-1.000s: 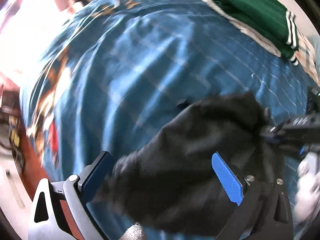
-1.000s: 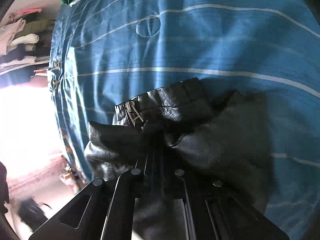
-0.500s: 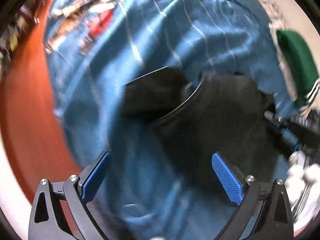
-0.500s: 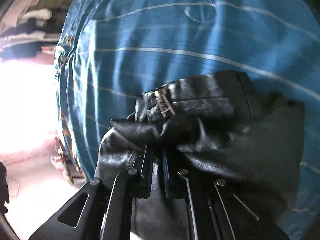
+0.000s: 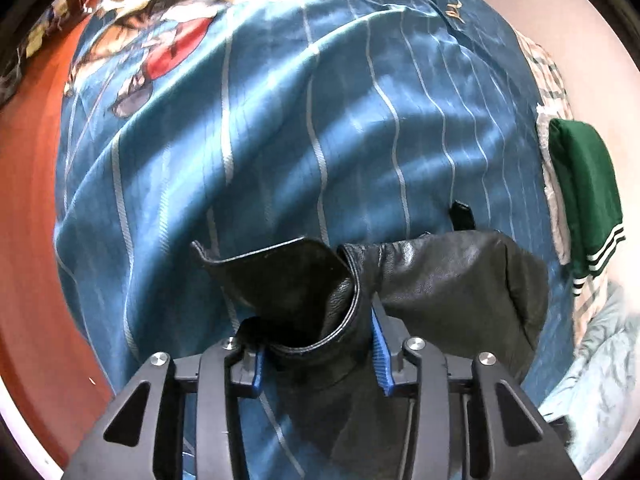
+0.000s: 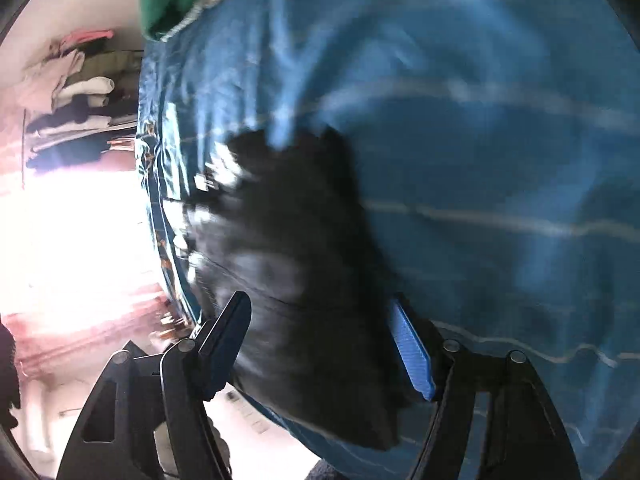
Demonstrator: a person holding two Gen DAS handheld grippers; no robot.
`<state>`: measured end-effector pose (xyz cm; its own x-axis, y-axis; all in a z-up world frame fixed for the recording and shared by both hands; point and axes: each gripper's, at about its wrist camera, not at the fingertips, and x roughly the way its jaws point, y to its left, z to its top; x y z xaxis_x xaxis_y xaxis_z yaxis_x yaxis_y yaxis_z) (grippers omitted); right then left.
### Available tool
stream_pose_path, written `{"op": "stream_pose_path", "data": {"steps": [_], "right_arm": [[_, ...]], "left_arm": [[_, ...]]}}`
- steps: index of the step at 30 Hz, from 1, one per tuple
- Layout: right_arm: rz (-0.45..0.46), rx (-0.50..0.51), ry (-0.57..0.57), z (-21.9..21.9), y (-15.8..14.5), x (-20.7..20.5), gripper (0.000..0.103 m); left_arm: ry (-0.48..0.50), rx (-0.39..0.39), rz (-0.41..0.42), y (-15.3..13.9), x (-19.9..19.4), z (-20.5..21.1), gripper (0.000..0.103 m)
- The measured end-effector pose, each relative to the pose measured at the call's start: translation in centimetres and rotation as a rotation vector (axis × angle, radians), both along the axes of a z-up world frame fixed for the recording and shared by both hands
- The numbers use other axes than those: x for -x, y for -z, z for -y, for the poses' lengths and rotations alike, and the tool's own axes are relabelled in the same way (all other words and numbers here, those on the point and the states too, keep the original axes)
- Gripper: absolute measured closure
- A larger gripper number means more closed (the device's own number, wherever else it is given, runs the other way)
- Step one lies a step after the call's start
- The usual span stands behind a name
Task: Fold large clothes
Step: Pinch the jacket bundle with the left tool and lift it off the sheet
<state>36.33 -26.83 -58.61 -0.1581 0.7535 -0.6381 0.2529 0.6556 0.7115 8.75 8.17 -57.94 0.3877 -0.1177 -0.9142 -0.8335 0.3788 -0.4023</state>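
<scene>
Black leather jacket (image 5: 448, 280) bunched on the blue striped bedspread (image 5: 280, 152).

Its collar fold is seen clamped by the just-closing left gripper (image 5: 316, 360); the just-opened right gripper (image 6: 320, 348) (view blurred) straddles the leather unpinched. A folded green garment (image 5: 584, 184) lies near the bed's edge.

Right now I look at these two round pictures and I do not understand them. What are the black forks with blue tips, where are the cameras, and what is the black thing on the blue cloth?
No robot is here: a person carries one hand-held gripper in each hand, and each has a wide-angle camera looking along its jaws. The blue bedspread covers a bed; a folded green garment lies at its edge. The black thing is a leather jacket. The left gripper has just been closing and its jaws pinch a jacket edge. The right gripper has just been opening; its view is blurred, with the jacket between jaws that stand apart.
</scene>
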Motion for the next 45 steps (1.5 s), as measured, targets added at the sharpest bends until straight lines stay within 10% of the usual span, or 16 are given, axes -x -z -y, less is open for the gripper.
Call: {"op": "stream_pose_path", "data": {"steps": [4, 10, 17, 23, 32, 39, 45], "right_arm": [[-0.05, -0.215, -0.023, -3.2, 4.9, -0.1, 0.021], [0.025, -0.221, -0.225, -9.7, 4.7, -1.4, 0.015], [-0.027, -0.428, -0.085, -6.7, 3.9, -0.4, 0.043], [-0.042, -0.36, -0.057, -7.1, 6.1, -0.6, 0.043], [0.085, -0.251, -0.215, -8.8, -0.5, 2.0, 0.043], [-0.042, -0.238, -0.136, -10.2, 6.1, -0.5, 0.037], [0.01, -0.318, -0.06, -10.5, 2.6, 0.1, 0.06]], "left_arm": [[0.017, 0.023, -0.004, 0.1, 0.6, -0.9, 0.066], [0.041, 0.034, 0.014, 0.7, -0.1, -1.3, 0.066], [-0.074, 0.182, 0.167, 0.2, 4.2, -2.9, 0.056], [-0.045, 0.191, 0.132, 1.5, 4.5, -1.1, 0.046], [-0.044, 0.171, 0.124, 1.6, 3.3, -0.8, 0.046], [-0.025, 0.159, 0.137, 1.9, 2.3, -1.5, 0.046], [-0.008, 0.064, 0.175, -1.1, 1.3, -1.8, 0.072]]}}
